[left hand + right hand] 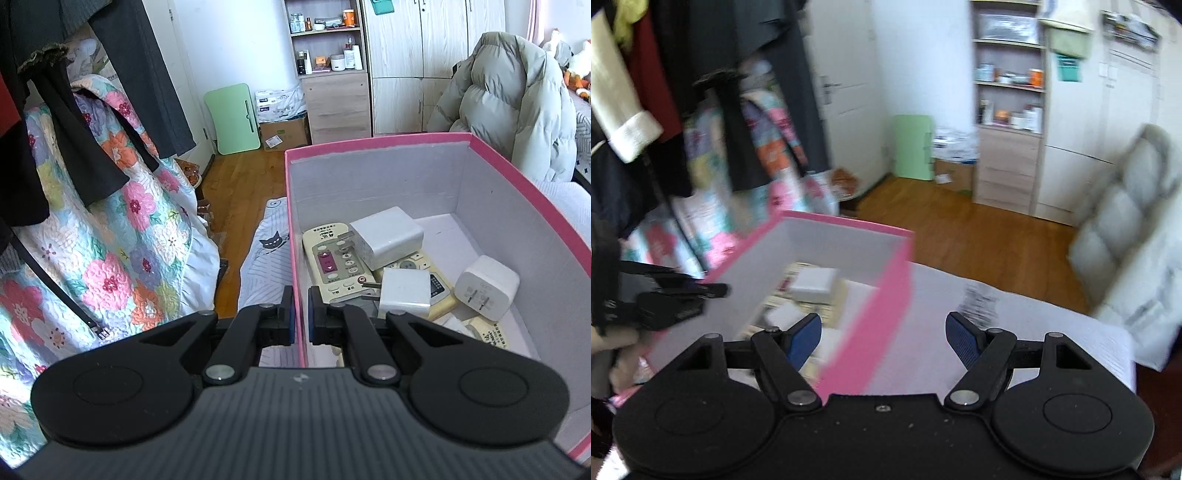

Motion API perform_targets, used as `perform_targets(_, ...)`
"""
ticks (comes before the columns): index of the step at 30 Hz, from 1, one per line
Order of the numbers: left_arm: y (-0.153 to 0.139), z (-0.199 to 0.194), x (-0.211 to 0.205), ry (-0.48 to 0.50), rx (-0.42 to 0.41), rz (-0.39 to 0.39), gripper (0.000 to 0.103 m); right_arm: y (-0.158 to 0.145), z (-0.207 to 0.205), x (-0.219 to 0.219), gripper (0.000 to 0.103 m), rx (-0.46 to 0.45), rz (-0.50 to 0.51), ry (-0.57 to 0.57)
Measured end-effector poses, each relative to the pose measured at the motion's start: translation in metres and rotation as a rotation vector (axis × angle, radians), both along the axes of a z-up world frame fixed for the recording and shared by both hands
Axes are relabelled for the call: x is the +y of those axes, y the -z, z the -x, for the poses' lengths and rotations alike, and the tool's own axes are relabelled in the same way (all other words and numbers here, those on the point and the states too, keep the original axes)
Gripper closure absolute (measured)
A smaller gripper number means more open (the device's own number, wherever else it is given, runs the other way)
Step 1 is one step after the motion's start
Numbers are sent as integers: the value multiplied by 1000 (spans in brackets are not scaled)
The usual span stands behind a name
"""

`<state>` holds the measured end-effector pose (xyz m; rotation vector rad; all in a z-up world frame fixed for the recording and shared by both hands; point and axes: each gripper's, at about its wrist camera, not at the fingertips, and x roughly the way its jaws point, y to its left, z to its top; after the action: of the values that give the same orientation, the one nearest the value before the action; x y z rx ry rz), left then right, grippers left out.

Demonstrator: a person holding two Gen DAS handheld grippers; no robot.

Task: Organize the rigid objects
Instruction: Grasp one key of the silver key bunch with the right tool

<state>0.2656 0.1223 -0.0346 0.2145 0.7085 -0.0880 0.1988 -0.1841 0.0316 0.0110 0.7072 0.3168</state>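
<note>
A pink cardboard box (295, 206) with a white inside holds remote controls (334, 264) and white plug adapters (386, 236). My left gripper (301, 317) is shut on the box's left wall, one finger outside and one inside. In the right wrist view, which is blurred, the same box (890, 273) stands ahead left, and the left gripper (687, 295) shows on its far left wall. My right gripper (882, 339) is open and empty, its jaws astride the box's near right wall.
A floral quilt (110, 236) and dark hanging clothes (55, 122) are to the left. A wood floor (243, 177), a shelf unit (328, 66) and wardrobe stand beyond. A padded grey coat (509, 96) is at the right. The box rests on a white bed surface (1034, 325).
</note>
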Motion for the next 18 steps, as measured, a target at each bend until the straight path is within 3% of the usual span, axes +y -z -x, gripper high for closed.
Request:
perform_targets(9, -1, 2, 1, -1, -6, -5, 97, 71, -20, -26, 30, 137, 54, 94)
perform_targets(18, -1, 2, 4, 2, -8, -1, 97, 126, -45, -13, 44, 133, 109, 94)
